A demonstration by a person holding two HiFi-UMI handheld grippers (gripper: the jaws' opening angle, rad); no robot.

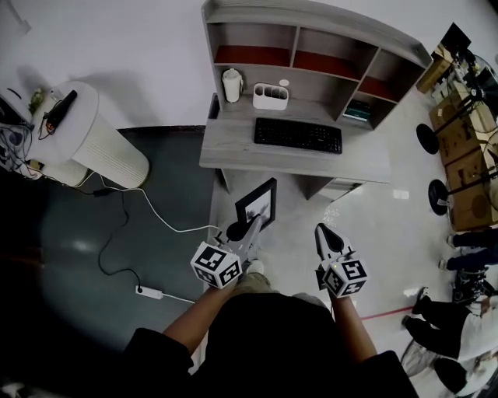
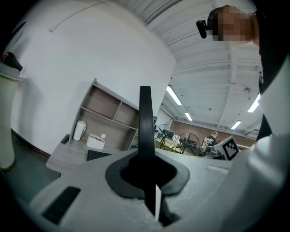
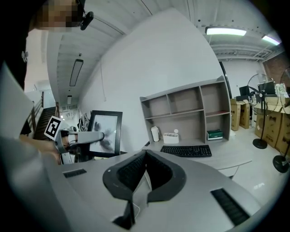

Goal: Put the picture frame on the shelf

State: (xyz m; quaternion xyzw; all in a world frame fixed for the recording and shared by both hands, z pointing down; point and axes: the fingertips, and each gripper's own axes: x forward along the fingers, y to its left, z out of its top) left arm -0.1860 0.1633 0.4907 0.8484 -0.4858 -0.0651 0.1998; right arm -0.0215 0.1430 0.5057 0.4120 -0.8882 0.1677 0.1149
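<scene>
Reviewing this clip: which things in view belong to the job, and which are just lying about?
Job: picture frame; left hand-held gripper, shut on it; shelf.
Lying about: keyboard; white organizer; power strip; cardboard boxes.

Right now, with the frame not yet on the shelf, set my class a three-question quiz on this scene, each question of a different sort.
1. True or false: the left gripper holds the frame.
2. Which lies on the desk below the shelf? A keyboard; B laptop; C plate.
3. Fill in: the right gripper is empty and its jaws are ____.

Key: 1 true; 2 A; 3 shut.
</scene>
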